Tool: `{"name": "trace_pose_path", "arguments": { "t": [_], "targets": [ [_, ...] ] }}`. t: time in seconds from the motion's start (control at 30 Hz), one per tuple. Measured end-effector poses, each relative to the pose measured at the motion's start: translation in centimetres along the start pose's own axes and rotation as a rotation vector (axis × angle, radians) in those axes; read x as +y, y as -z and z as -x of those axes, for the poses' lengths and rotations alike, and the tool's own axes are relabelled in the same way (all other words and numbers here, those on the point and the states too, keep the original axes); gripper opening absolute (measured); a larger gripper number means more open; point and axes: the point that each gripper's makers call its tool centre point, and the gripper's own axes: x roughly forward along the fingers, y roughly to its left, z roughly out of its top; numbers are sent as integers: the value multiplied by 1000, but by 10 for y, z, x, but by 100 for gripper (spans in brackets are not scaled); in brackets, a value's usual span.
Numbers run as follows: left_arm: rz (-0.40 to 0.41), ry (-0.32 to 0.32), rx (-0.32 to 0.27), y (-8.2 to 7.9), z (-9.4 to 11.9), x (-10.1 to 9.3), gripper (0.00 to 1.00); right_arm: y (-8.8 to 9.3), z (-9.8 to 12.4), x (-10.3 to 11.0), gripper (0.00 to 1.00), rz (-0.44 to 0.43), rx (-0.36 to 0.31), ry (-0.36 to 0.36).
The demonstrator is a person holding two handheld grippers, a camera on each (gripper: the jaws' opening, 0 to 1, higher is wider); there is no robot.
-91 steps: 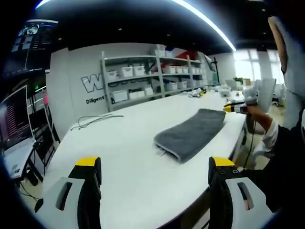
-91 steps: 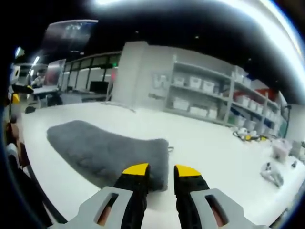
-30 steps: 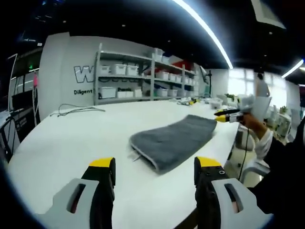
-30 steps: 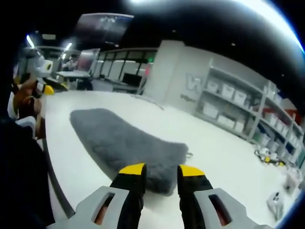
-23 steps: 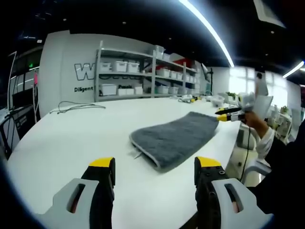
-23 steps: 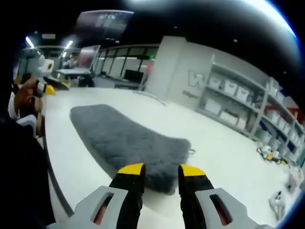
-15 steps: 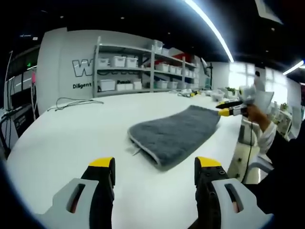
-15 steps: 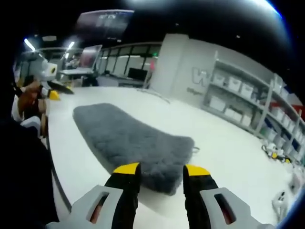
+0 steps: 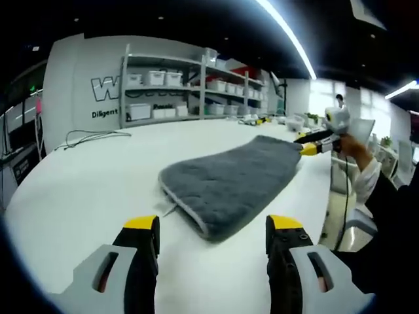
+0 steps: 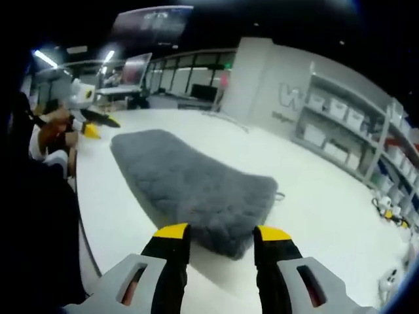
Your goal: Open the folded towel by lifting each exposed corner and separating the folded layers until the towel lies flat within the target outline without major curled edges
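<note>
Lab: bin-lined shelves [image 9: 190, 88], white worktable [image 9: 85, 176]

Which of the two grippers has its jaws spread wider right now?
The left gripper: its yellow-tipped jaws stand far apart short of the grey towel. The right gripper is open too, but narrower.

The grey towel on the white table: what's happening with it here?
A person holds a two-jaw gripper in each hand at opposite ends of the folded grey towel, which lies on the white table. The left gripper and right gripper are both open, neither touching the towel. Unfolding has not begun.
</note>
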Motion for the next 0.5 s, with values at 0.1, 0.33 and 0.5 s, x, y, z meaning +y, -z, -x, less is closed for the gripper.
{"name": "trace_pose_path", "arguments": {
  "t": [0.1,0.33,0.5],
  "targets": [
    [17,10,8,3,-6,-2,62,3,0,0,37,-11,10,-8],
    [23,30,21,7,-14,-12,57,10,-5,0,37,-24,40,-22],
    [4,32,35,11,-15,-14,57,12,-4,5,35,-27,48,-21]
  ]
}}
